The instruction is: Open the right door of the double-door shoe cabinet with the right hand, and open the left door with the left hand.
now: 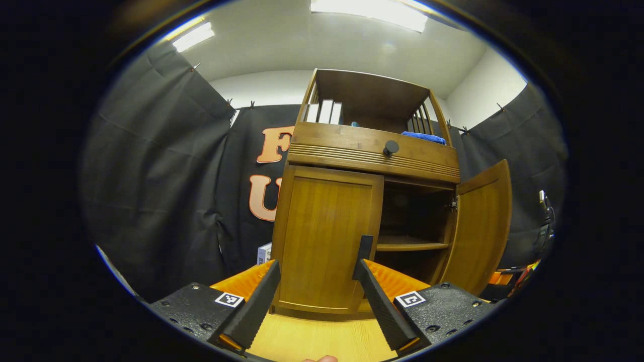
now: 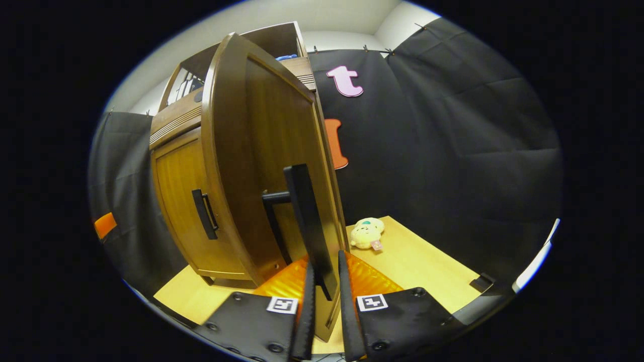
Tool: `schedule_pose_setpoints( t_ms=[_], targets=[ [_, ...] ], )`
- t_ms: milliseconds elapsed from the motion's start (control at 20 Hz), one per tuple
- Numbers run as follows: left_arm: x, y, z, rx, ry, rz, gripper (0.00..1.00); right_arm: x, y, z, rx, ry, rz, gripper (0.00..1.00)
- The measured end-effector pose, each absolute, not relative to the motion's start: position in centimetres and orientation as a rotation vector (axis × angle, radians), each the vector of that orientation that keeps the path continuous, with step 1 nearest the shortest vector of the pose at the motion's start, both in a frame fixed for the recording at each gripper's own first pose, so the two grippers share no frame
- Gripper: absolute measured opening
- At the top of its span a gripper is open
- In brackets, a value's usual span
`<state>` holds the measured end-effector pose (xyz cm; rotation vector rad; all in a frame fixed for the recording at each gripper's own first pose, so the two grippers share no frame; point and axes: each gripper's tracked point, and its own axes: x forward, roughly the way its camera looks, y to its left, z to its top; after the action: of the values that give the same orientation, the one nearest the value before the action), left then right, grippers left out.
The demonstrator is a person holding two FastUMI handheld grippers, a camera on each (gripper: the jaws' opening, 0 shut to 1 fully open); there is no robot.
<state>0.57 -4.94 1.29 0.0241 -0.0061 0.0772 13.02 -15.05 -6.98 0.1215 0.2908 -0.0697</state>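
While we face the cabinet [image 1: 375,151] from low down, we note:
Right door [image 2: 261,166]: swung open, edge-on ahead of our right gripper [image 2: 326,281].
Left door [image 1: 327,241]: shut, straight ahead of our left gripper [image 1: 317,281].
Right gripper: narrow, both fingers clamped on the right door's handle [image 2: 307,221].
Left gripper: wide apart, holding nothing; the left door's handle [image 1: 365,247] sits just above its right finger.
Toy [image 2: 367,233]: beyond the right gripper, on the floor.

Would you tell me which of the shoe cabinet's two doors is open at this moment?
The right door is open, swung out and showing the shelf inside; the right gripper is clamped on its black handle. The left door sits shut.
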Motion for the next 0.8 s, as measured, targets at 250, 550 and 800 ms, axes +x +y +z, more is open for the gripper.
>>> schedule_pose_setpoints(
  t_ms=[250,550,800],
  targets=[
    [1.5,-8.5,0.2,0.02,0.013,0.077,0.95,12.6,-17.3,-6.6,0.007,0.297,-0.017,0.13],
    [2.4,-12.4,-0.4,0.012,0.016,0.068,0.95,12.5,-19.5,-6.3,0.024,0.297,0.047,0.26],
    [2.3,-16.0,-2.2,-0.009,0.033,0.044,0.91,12.5,-21.2,-6.2,0.02,0.292,0.123,0.26]
  ],
)
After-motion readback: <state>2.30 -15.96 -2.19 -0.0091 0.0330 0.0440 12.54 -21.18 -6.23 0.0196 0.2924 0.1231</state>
